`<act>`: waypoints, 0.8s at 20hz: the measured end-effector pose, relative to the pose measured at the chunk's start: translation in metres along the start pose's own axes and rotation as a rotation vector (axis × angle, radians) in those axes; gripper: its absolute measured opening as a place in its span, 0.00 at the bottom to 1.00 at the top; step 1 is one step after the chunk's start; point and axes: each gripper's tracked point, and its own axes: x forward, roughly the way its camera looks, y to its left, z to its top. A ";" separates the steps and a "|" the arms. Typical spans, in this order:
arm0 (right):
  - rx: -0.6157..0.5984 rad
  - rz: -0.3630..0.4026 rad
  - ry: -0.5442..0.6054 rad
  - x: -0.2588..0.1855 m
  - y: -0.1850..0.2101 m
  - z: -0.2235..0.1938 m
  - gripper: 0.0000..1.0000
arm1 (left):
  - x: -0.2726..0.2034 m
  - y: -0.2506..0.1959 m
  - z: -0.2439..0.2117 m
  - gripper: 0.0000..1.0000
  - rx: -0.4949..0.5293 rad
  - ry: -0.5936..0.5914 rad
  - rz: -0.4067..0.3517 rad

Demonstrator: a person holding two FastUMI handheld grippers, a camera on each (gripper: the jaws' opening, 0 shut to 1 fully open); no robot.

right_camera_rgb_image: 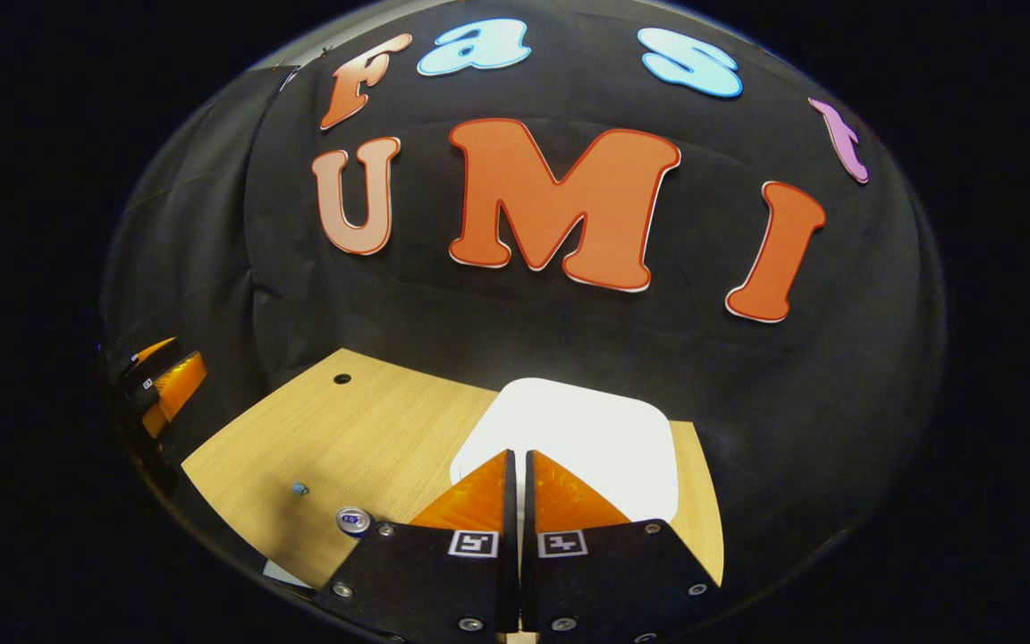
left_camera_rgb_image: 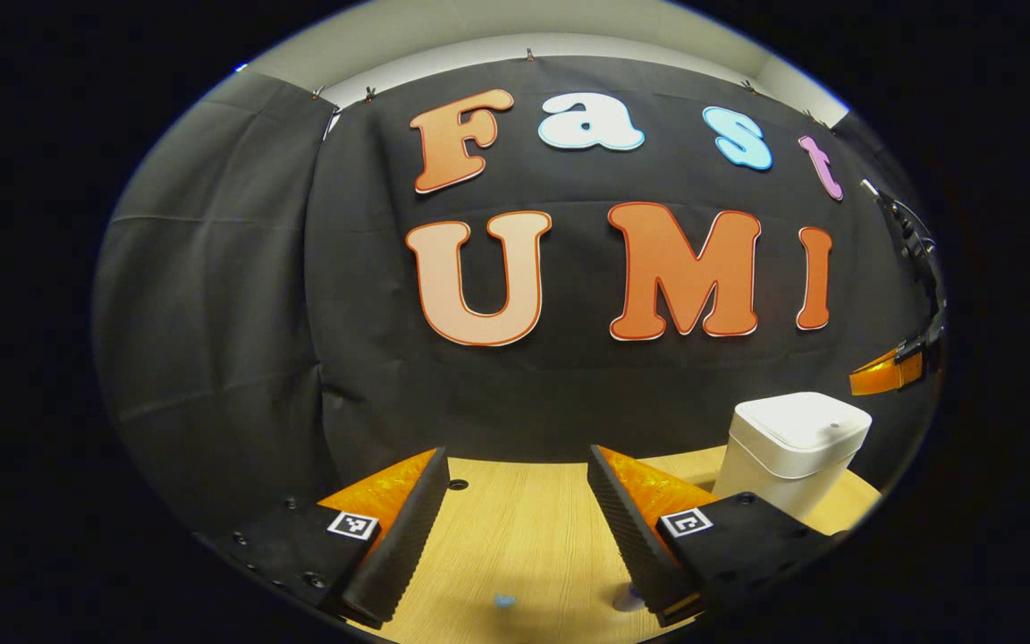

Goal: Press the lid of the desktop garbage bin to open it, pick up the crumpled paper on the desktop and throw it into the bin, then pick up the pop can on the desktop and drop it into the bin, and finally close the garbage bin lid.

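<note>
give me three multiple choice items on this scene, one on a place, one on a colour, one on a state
1. In the right gripper view, where is the pop can?
A. on the bin lid
B. on the desktop, left of that gripper's fingers
C. between the fingers

2. What colour is the garbage bin?
A. white
B. green
C. red

3. How do the left gripper and right gripper stand?
A. both open
B. left shut, right open
C. left open, right shut

Answers:
1 B, the can's top shows on the wooden desktop beside the fingers.
2 A, body and lid are white.
3 C, a wide gap shows between the left gripper's fingers, while the right gripper's fingers meet over the lid.
</note>
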 end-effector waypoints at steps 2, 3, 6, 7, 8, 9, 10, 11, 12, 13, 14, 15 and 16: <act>0.000 0.024 0.046 0.001 -0.005 -0.001 0.01 | -0.004 0.006 -0.003 0.98 0.001 0.005 0.014; 0.008 0.030 0.062 0.002 -0.006 0.000 0.01 | -0.005 0.009 -0.004 0.99 -0.001 0.007 0.023; 0.009 0.030 0.113 0.007 -0.015 0.001 0.01 | -0.008 0.017 -0.009 0.99 -0.010 0.015 0.050; 0.006 0.032 0.129 0.010 -0.018 0.002 0.01 | -0.008 0.021 -0.010 0.99 -0.015 0.019 0.061; 0.003 0.035 0.146 0.011 -0.020 0.002 0.01 | -0.011 0.025 -0.014 0.99 -0.019 0.023 0.071; 0.005 0.038 0.161 0.013 -0.022 0.002 0.01 | -0.012 0.029 -0.017 0.99 -0.022 0.026 0.081; 0.008 0.042 0.176 0.016 -0.024 0.000 0.01 | -0.013 0.031 -0.018 0.99 -0.024 0.029 0.091; 0.014 0.044 0.193 0.019 -0.025 -0.002 0.01 | -0.015 0.034 -0.018 0.99 -0.025 0.032 0.102; 0.018 0.047 0.211 0.022 -0.028 -0.006 0.01 | -0.014 0.038 -0.021 0.99 -0.026 0.035 0.112; 0.022 0.051 0.225 0.025 -0.028 -0.009 0.01 | -0.015 0.041 -0.023 0.99 -0.028 0.040 0.120; 0.024 0.058 0.239 0.028 -0.027 -0.013 0.01 | -0.017 0.043 -0.024 0.99 -0.031 0.046 0.129; 0.027 0.066 0.248 0.032 -0.027 -0.016 0.01 | -0.018 0.044 -0.027 0.99 -0.034 0.053 0.137; 0.027 0.073 0.262 0.035 -0.027 -0.022 0.01 | -0.019 0.045 -0.029 0.99 -0.035 0.059 0.145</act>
